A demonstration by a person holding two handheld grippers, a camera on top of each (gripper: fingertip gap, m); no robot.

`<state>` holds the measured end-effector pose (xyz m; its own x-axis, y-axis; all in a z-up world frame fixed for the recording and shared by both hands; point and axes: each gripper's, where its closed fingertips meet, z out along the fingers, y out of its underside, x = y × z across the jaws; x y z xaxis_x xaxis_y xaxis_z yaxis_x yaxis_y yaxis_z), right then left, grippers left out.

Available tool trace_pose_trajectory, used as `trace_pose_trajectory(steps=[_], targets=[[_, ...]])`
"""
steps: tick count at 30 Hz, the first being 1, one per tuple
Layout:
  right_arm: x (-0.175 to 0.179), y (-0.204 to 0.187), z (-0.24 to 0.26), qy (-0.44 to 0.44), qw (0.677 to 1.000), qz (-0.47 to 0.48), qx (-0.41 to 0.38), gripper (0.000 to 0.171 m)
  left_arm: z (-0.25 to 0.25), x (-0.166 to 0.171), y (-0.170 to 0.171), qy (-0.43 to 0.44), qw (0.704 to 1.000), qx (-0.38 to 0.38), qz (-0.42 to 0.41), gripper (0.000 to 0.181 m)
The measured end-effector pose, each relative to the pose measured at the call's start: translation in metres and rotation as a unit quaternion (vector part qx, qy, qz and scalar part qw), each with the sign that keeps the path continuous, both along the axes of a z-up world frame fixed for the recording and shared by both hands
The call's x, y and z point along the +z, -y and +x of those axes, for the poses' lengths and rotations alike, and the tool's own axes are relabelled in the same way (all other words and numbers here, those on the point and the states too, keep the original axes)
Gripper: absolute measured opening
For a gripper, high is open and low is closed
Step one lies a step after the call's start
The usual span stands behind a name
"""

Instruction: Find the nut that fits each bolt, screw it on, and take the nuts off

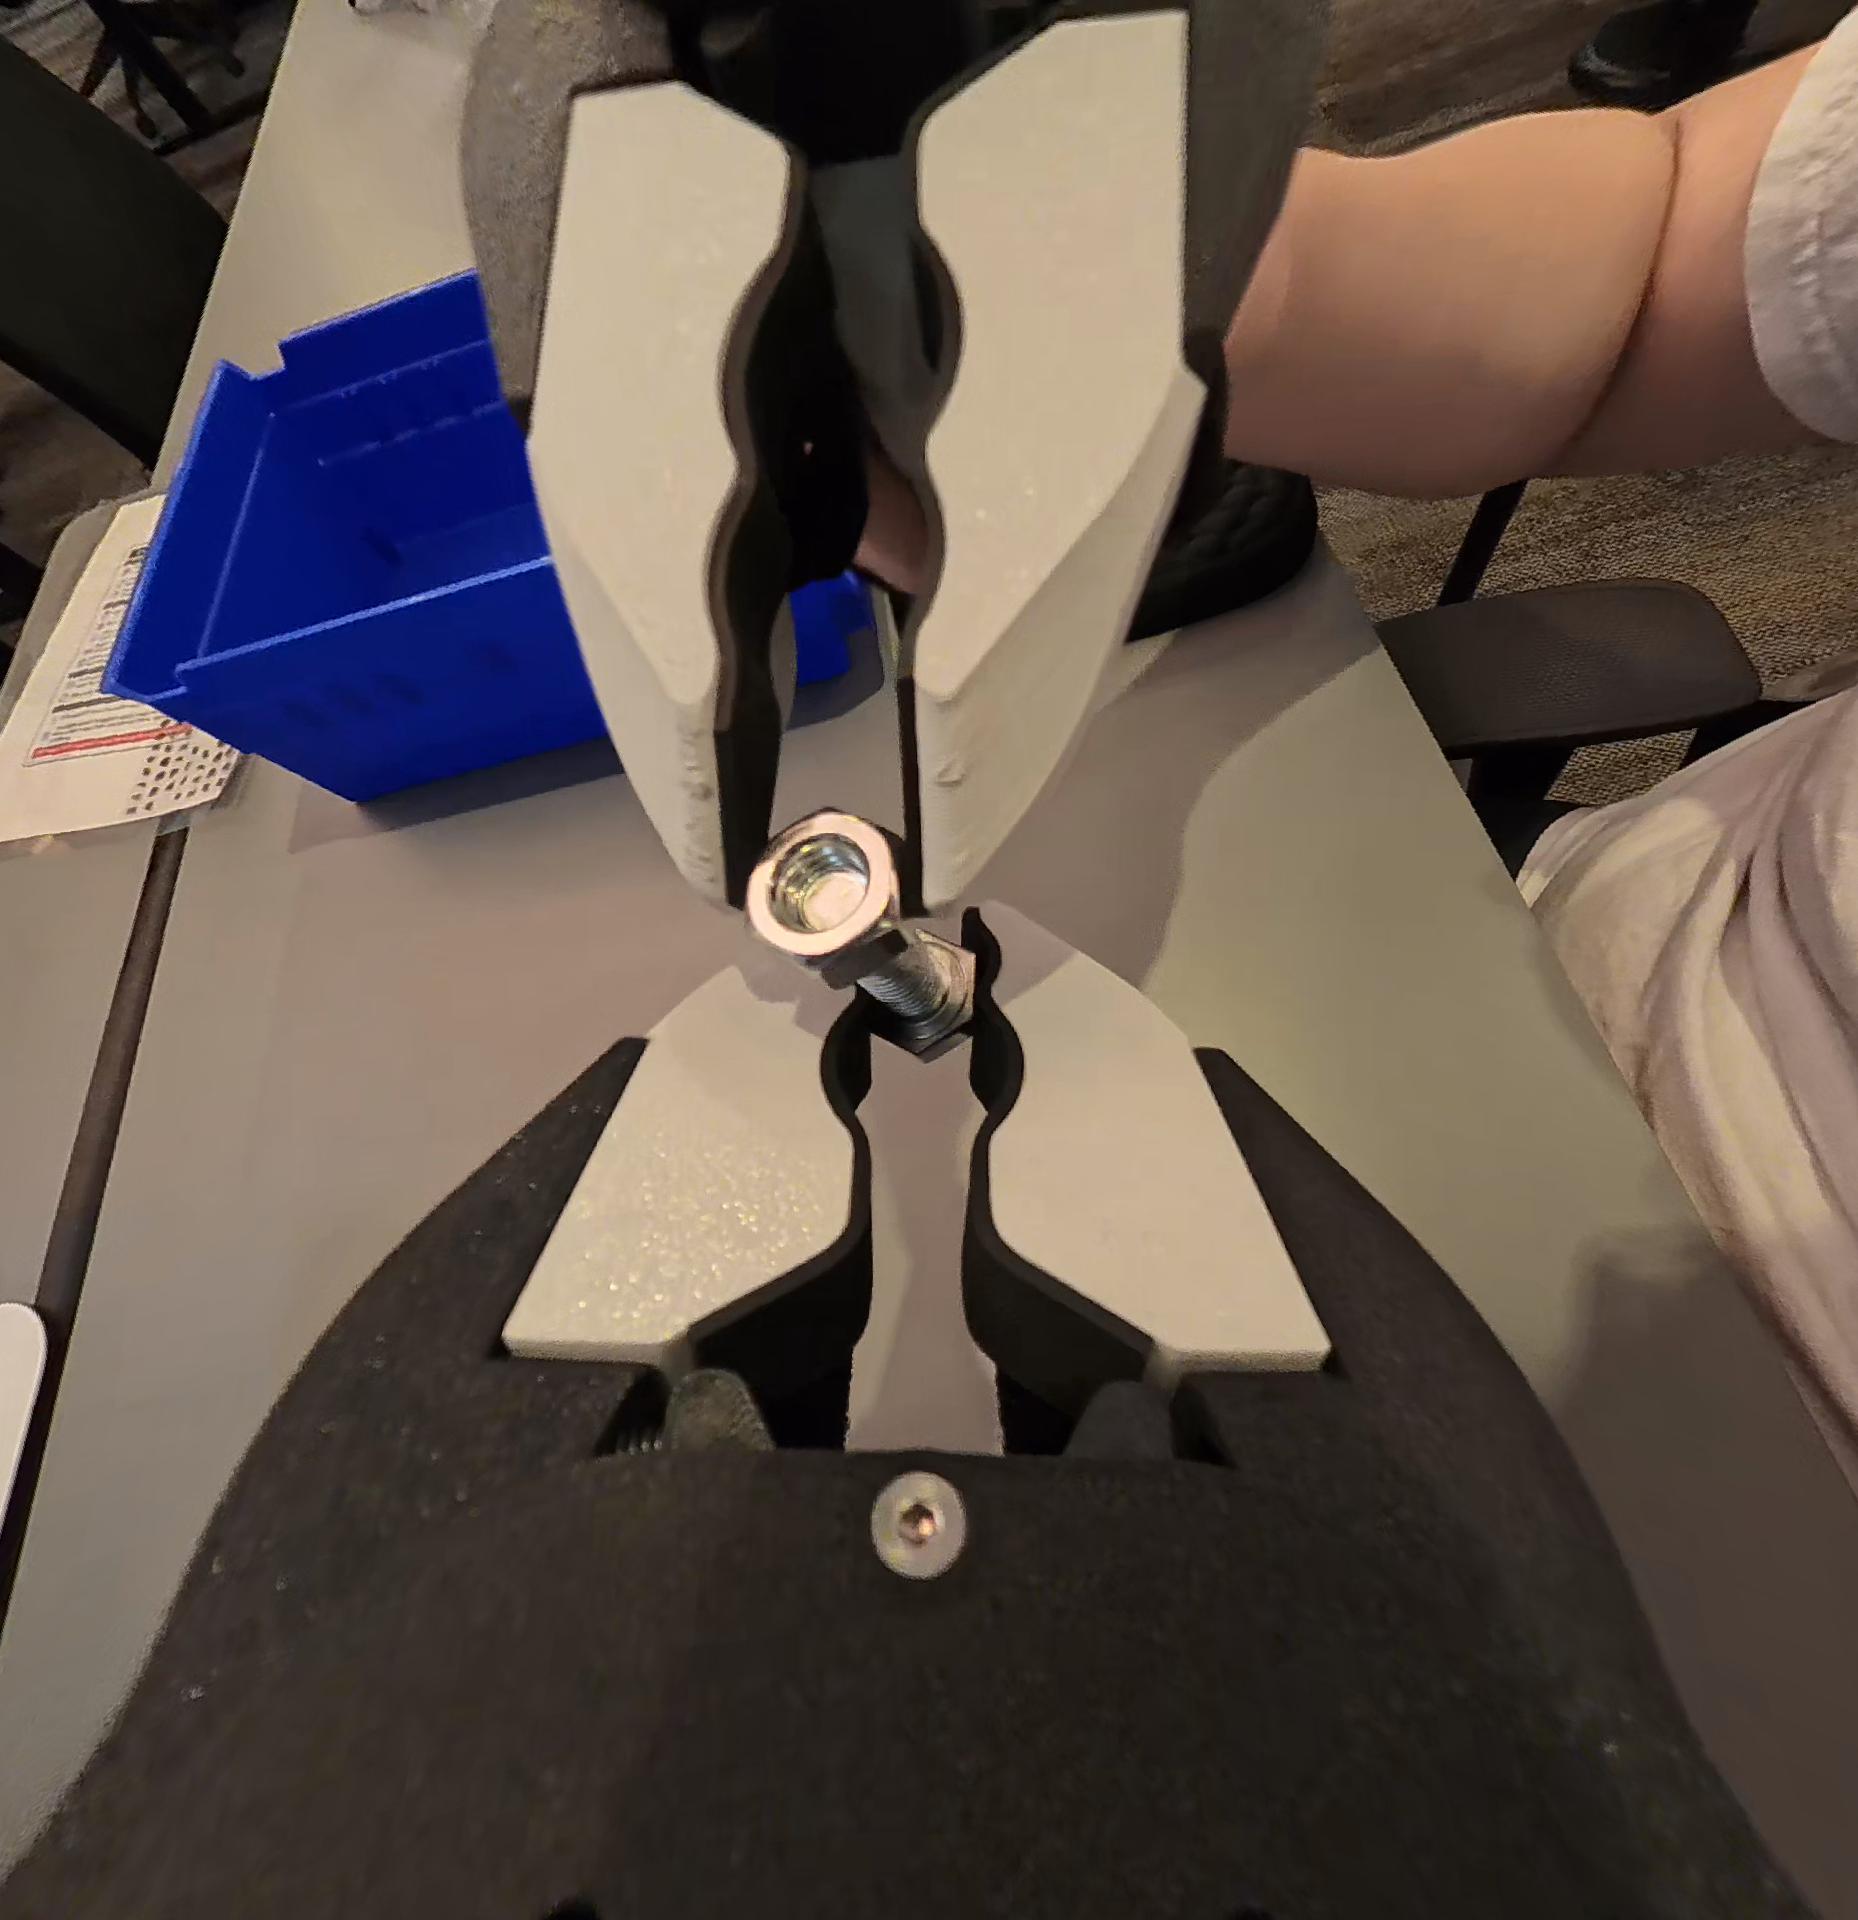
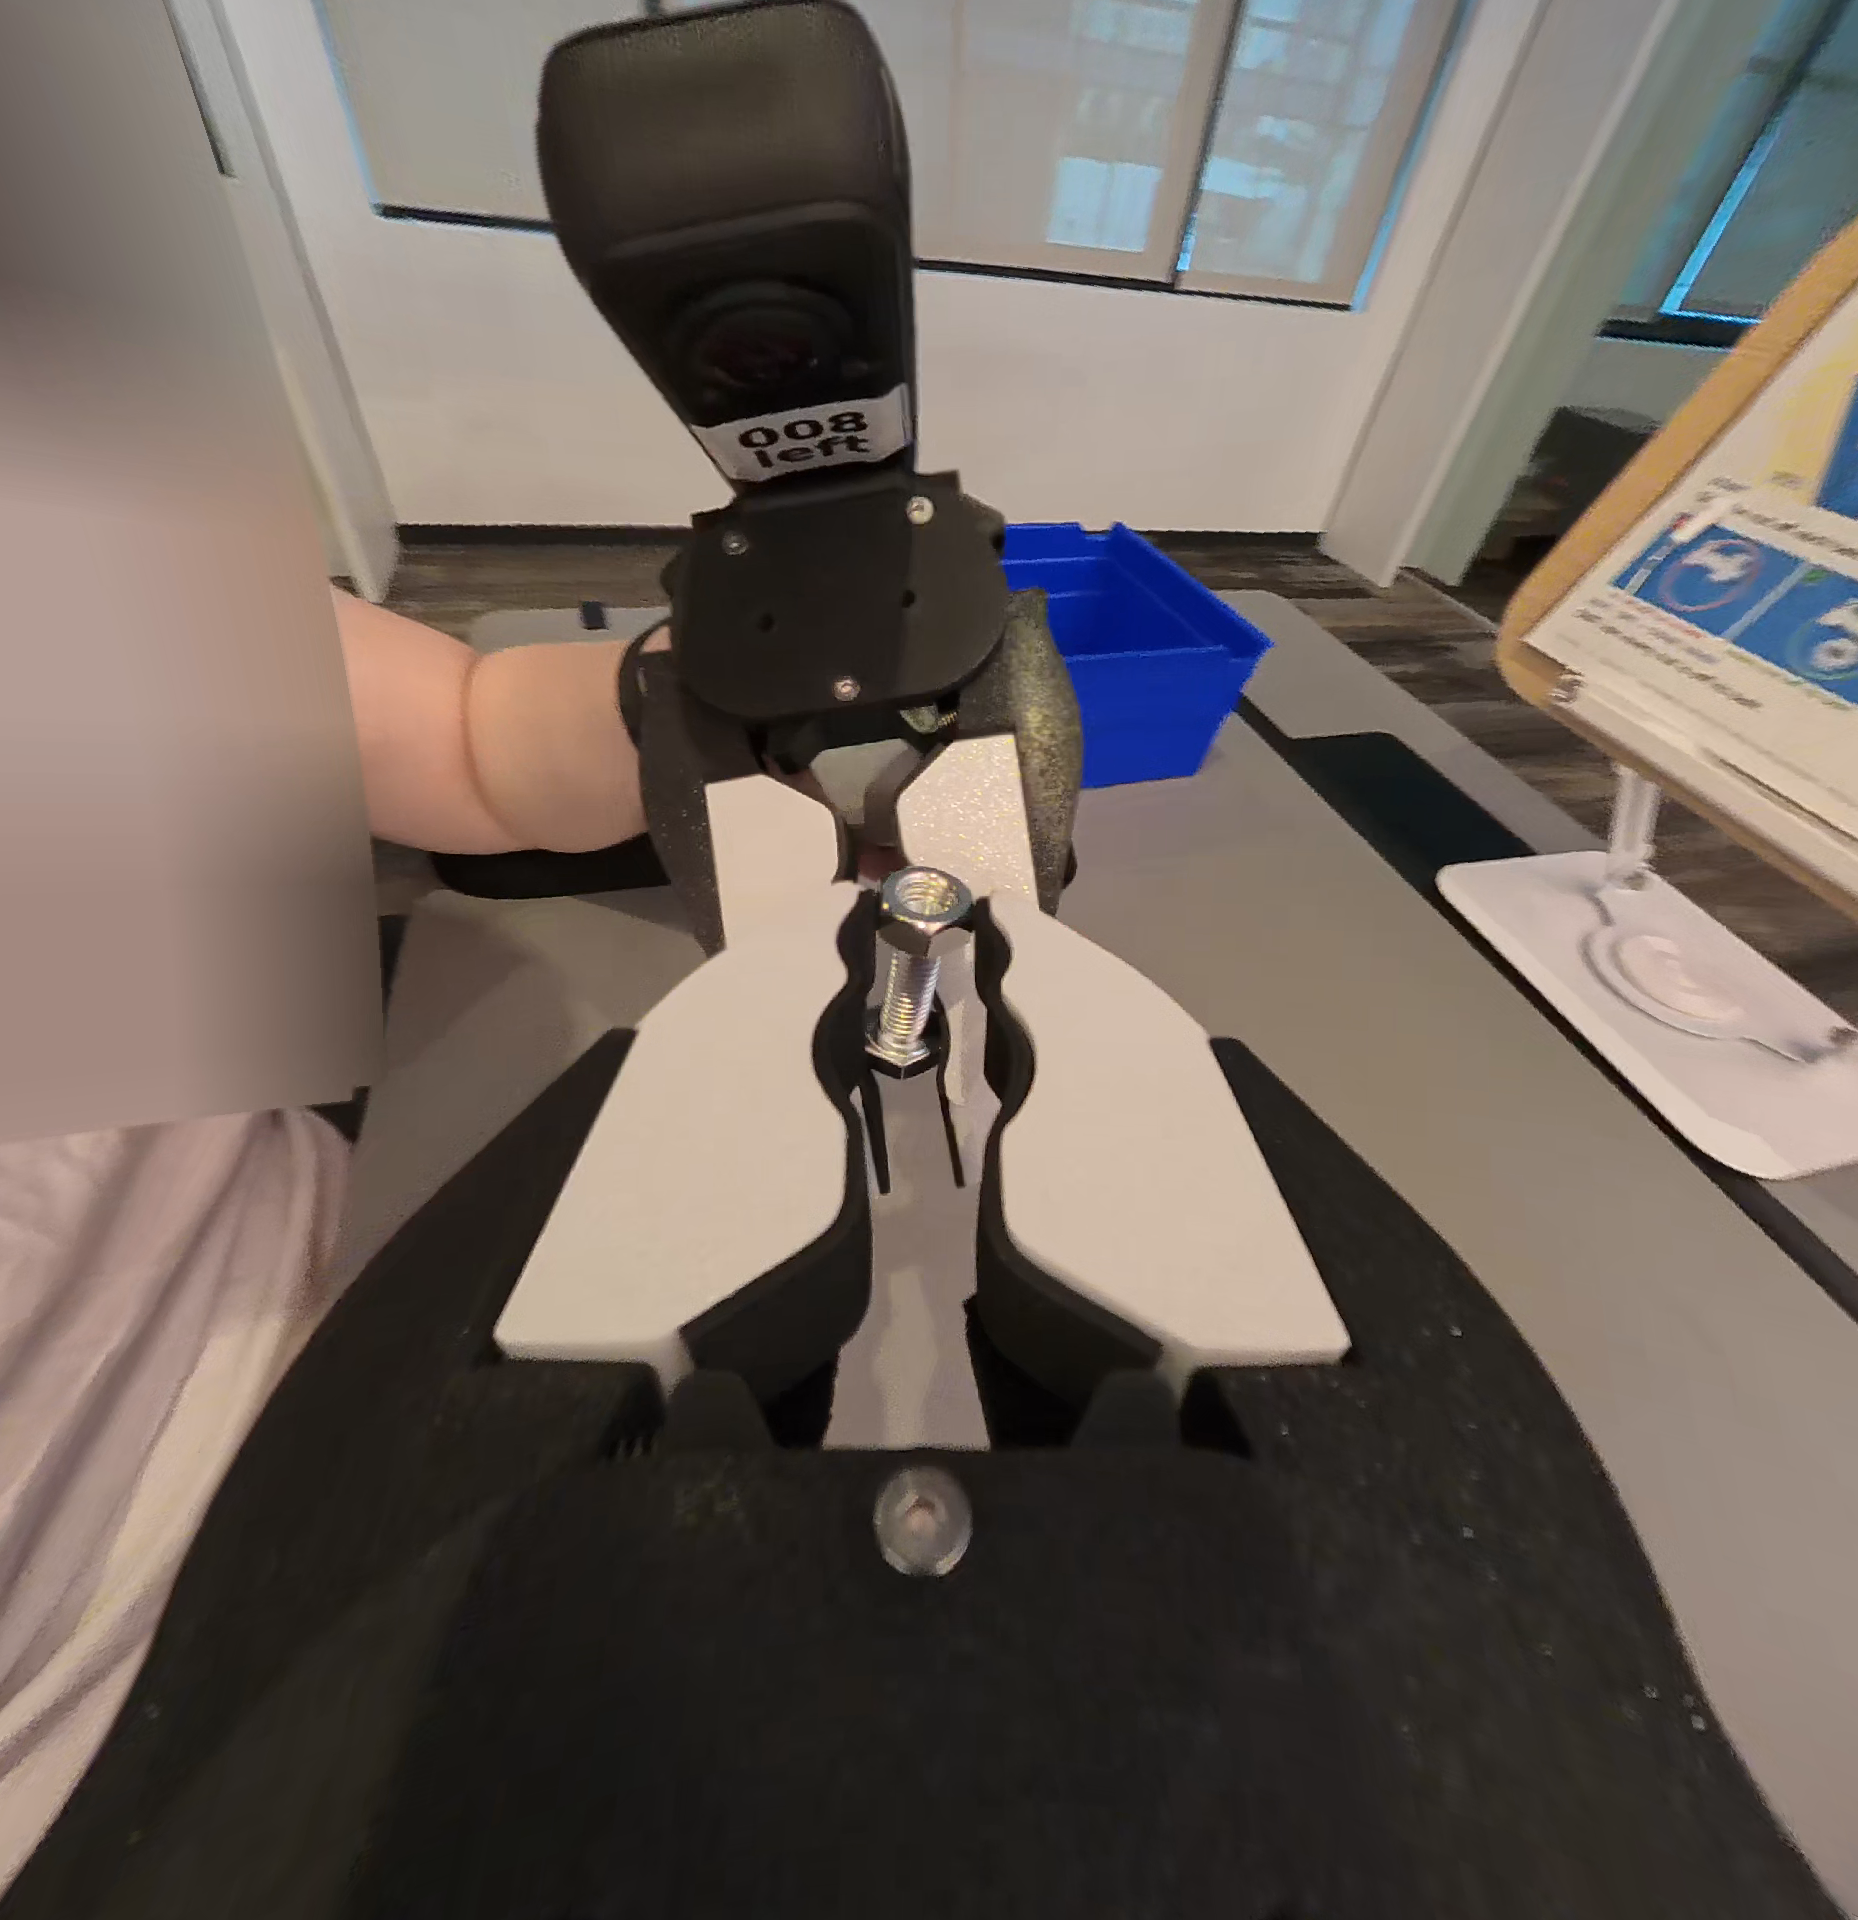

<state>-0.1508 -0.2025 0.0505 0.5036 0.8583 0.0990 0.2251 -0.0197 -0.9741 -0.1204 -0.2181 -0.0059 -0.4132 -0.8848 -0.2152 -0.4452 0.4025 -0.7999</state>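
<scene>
The step in hand looked like turning a nut on the thread's end, though the frames could not say whether it was going on or coming off. The left tool (image 1: 917, 1013) was narrowed on the dark hex head of the bolt (image 1: 899, 982), holding it in the air above the middle of the grey counter (image 1: 385, 1039) with the shank pointing away from its camera. The right tool (image 2: 925, 925) came in from the opposite side, its jaws narrow and apparently pinching the flats of the bright nut (image 1: 816, 899). The nut sat at the very tip of the thread, and the bolt's flat end showed just inside its bore, so only a few turns seemed engaged. The next move probably called for the left tool to hold the head steady while the right twisted about the bolt's axis, then let go and took a fresh grip. Nut and shank needed to stay in line so the thread would not bind or the nut drop. A blue bin (image 1: 364, 623) stood toward the counter's far left edge in the left wrist view, beside a printed sheet (image 1: 94, 675). A tilted board (image 2: 1735, 468) on a white stand (image 2: 1631, 1039) stood at the right edge in the right wrist view. Beyond were white walls, large windows (image 2: 1268, 135), dark flooring and a black chair (image 1: 1559, 655)
</scene>
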Motion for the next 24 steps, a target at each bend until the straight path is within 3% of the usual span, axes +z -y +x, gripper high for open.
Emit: trace_pose_trajectory(steps=[10, 14, 24], targets=[[-0.002, -0.008, 0.001, 0.027, 0.994, 0.005, -0.107, 0.018, 0.000, 0.000, -0.005, -0.007, 1.000, 0.017, -0.015, 0.013], [-0.006, -0.007, -0.001, 0.029, 0.996, -0.004, -0.088, 0.027, -0.001, 0.001, 0.000, -0.011, 0.999, -0.001, -0.050, 0.013], [0.014, -0.005, 0.007, -0.138, 0.988, -0.065, -0.004, 0.031, -0.003, 0.004, -0.003, -0.008, 0.997, -0.005, -0.073, 0.014]])
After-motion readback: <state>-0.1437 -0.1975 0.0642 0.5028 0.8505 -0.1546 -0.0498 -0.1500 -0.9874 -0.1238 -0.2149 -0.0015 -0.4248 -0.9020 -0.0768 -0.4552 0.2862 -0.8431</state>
